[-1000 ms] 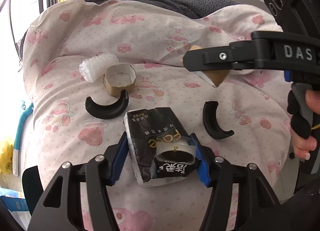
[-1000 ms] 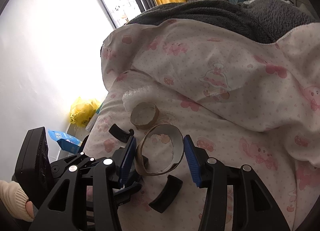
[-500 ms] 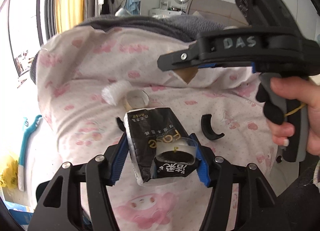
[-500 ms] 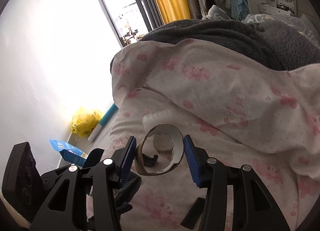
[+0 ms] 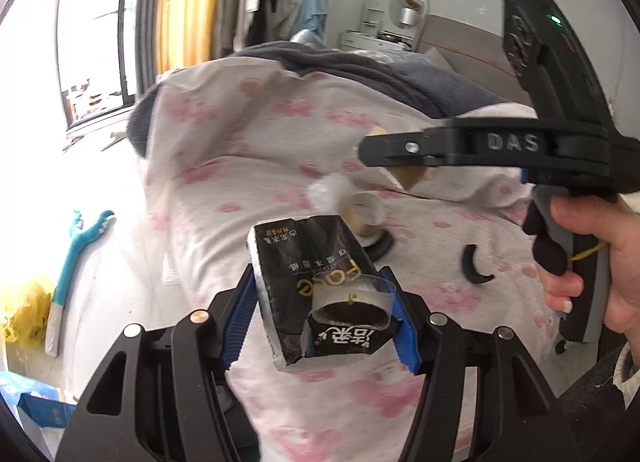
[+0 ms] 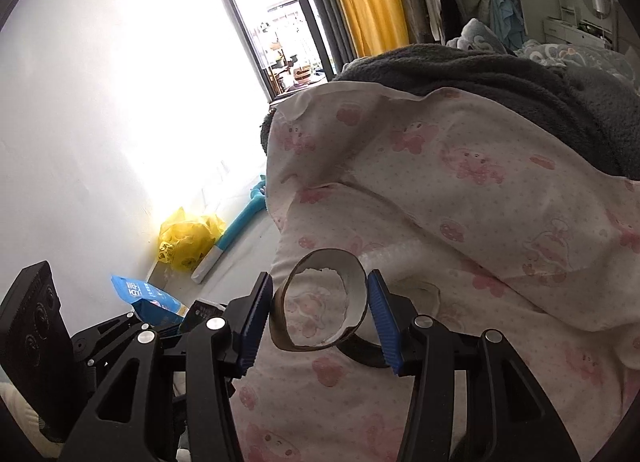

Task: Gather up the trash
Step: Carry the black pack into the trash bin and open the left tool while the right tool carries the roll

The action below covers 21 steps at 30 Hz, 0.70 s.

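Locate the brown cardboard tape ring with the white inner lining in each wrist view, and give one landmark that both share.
Left wrist view: the brown cardboard tape ring shows upper right, mostly hidden behind the right gripper, seen side-on.
Right wrist view: the ring sits low centre, clamped between the blue pads.
Shared landmark: the yellow plastic bag on the floor at the left.

Strong daylight is pouring in through the window [image 6: 280, 34] at eleven o'clock, blowing the wall [image 6: 100, 102] out to flat white glare. The bedspread [image 5: 248, 166] is smearing with motion blur in the left view, while the gripper frames are staying sharp. Both pictures are bending at the rims, with dark corners closing in all around.
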Each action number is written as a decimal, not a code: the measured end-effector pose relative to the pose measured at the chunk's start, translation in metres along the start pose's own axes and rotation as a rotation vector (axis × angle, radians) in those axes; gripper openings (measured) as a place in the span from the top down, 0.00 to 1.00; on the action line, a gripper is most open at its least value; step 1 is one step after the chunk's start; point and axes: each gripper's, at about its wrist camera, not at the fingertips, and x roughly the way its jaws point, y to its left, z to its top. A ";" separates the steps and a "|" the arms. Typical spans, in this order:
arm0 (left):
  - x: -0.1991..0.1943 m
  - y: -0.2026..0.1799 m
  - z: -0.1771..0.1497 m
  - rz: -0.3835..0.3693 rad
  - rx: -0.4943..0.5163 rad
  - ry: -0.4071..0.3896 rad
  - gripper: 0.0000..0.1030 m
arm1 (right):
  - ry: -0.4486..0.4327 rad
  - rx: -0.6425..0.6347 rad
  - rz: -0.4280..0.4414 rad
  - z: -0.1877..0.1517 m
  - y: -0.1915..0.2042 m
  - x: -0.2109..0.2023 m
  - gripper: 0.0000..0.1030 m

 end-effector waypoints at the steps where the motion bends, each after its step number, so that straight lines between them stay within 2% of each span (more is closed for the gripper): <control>1: -0.003 0.006 0.000 0.010 -0.011 0.000 0.39 | 0.000 -0.005 0.004 0.001 0.005 0.002 0.52; 12: -0.022 0.069 -0.003 0.094 -0.098 0.016 0.39 | 0.015 -0.059 0.053 0.008 0.054 0.026 0.52; 21: -0.018 0.123 -0.028 0.165 -0.146 0.099 0.39 | 0.037 -0.120 0.112 0.009 0.101 0.047 0.52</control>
